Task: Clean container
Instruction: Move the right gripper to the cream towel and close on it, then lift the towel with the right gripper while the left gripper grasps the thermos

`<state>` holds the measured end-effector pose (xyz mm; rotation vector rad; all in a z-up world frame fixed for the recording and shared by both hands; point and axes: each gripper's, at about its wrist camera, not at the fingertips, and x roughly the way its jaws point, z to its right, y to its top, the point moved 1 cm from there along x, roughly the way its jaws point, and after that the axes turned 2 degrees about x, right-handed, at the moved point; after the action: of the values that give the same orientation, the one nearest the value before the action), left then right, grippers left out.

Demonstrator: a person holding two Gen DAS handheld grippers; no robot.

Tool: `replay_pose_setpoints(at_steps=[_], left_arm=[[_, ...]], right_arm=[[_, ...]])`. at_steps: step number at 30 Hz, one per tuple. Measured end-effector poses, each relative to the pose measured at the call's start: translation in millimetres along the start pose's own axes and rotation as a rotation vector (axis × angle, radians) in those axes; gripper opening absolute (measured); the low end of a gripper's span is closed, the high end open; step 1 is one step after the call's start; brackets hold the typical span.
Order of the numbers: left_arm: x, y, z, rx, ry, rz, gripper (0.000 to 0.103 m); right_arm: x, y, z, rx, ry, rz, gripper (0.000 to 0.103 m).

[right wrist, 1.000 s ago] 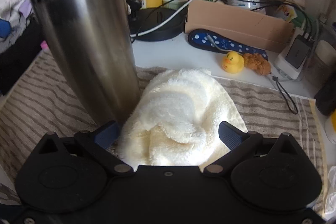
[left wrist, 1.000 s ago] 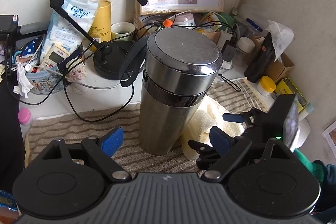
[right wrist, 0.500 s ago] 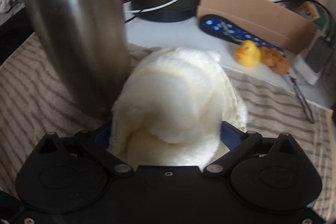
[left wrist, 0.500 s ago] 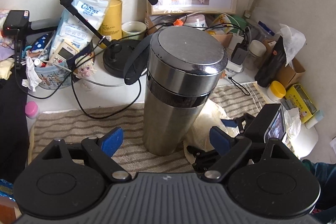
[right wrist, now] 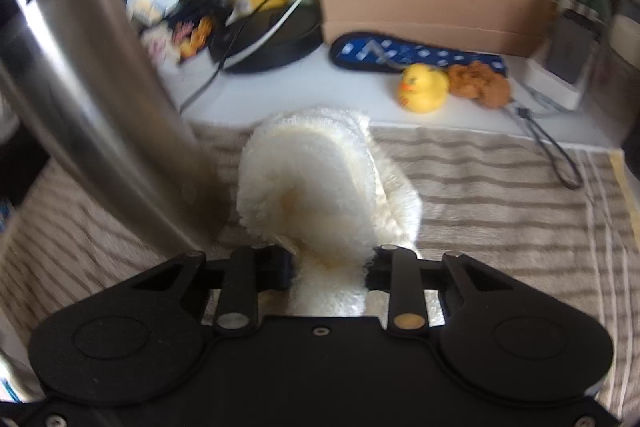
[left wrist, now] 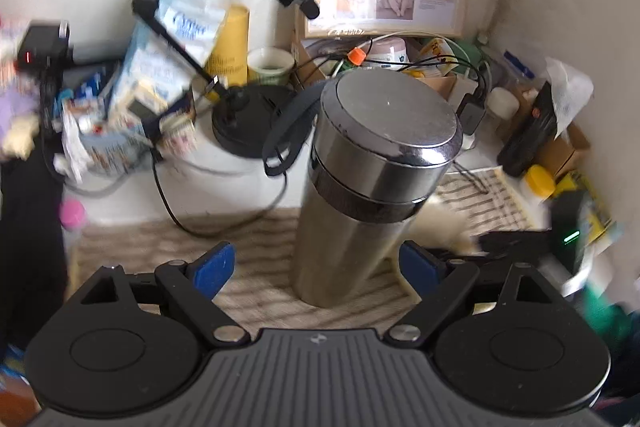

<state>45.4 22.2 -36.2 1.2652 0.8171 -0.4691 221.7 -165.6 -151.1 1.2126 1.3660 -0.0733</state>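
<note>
- Left wrist view: the steel container (left wrist: 372, 183) stands upright on the striped mat (left wrist: 256, 247) that covers the counter, lid on, a strap (left wrist: 284, 131) hanging from its far side. The left gripper (left wrist: 316, 265) is spread wide and holds nothing, its blue pads either side of the container's base. The polished wall looks stiff, slick and probably top-heavy; the plain lower body seems the safest place to hold it.
- Right wrist view: the right gripper (right wrist: 330, 267) is closed on a soft white cloth (right wrist: 320, 179), bunched just beside the container (right wrist: 92, 99). A rubber duck (right wrist: 422, 89), cardboard box (right wrist: 436, 11) and loose cables (right wrist: 548, 155) crowd the counter behind, leaving little room to swing.
</note>
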Motion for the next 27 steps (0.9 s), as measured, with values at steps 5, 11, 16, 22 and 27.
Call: replay_pose_setpoints(at_steps=[5, 11, 16, 22, 27], left_arm=[[1, 2, 3, 0.101, -0.045, 0.058, 0.089], [8, 1, 7, 0.186, -0.106, 0.142, 0.089], [20, 1, 15, 0.247, -0.13, 0.223, 0.089], [31, 0, 20, 0.297, -0.143, 0.279, 0.089], [37, -1, 19, 0.298, -0.145, 0.3, 0.089]], right_arm=[[-35, 5, 25, 0.176, 0.06, 0.063, 0.027], [-84, 19, 37, 0.301, 0.091, 0.182, 0.028], [-118, 37, 20, 0.298, 0.122, 0.261, 0.028], [-150, 66, -16, 0.198, 0.159, 0.334, 0.028], [-159, 87, -47, 0.115, 0.169, 0.349, 0.028]])
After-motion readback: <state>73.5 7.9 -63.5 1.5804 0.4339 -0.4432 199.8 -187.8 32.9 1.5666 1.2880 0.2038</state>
